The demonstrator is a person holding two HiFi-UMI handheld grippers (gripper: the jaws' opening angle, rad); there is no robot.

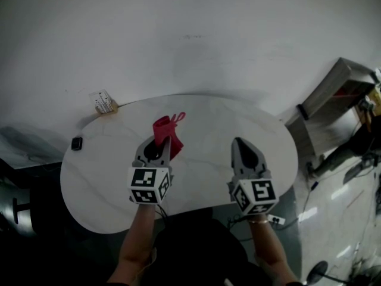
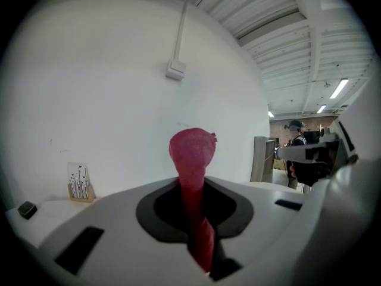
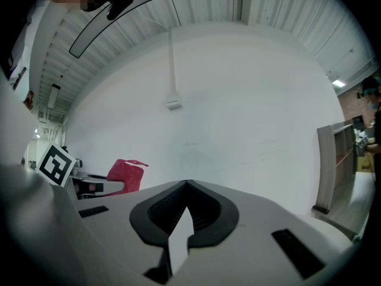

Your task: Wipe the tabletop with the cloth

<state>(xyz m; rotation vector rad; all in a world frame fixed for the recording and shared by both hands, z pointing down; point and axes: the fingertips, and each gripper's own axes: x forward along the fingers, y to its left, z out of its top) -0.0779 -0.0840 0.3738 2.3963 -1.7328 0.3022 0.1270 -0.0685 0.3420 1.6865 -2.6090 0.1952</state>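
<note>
Grippers: left gripper (image 1: 163, 139) and right gripper (image 1: 237, 142) are held side by side over the near half of the white, faintly veined oval counter (image 1: 274, 154), each in one of the person's hands, jaws pointing toward the far edge and the white wall.
Counter's left edge: a small black square object (image 1: 76, 143) lies flat just inside the rim.
Counter's far-left edge: a pale printed card in a small wooden stand (image 1: 104, 102) sits upright against the wall; the left gripper view shows it too (image 2: 79, 182), off to the left of the jaws.
Left gripper: clenched on the red cloth; in its own view (image 2: 199, 189) the jaws pinch a narrow band of fabric.
Red cloth: the crumpled red fabric cloth (image 1: 165, 128) bunches out past the jaw tips (image 2: 191, 152), over the middle of the counter. Whether it touches the surface cannot be told. From the right gripper view it shows at the left (image 3: 126, 174).
Right gripper: clamped together with nothing in it (image 3: 187, 185), right of the cloth and apart from it.
Beyond the counter's right edge: a grey shelf unit (image 1: 333, 97) stands on the floor.
</note>
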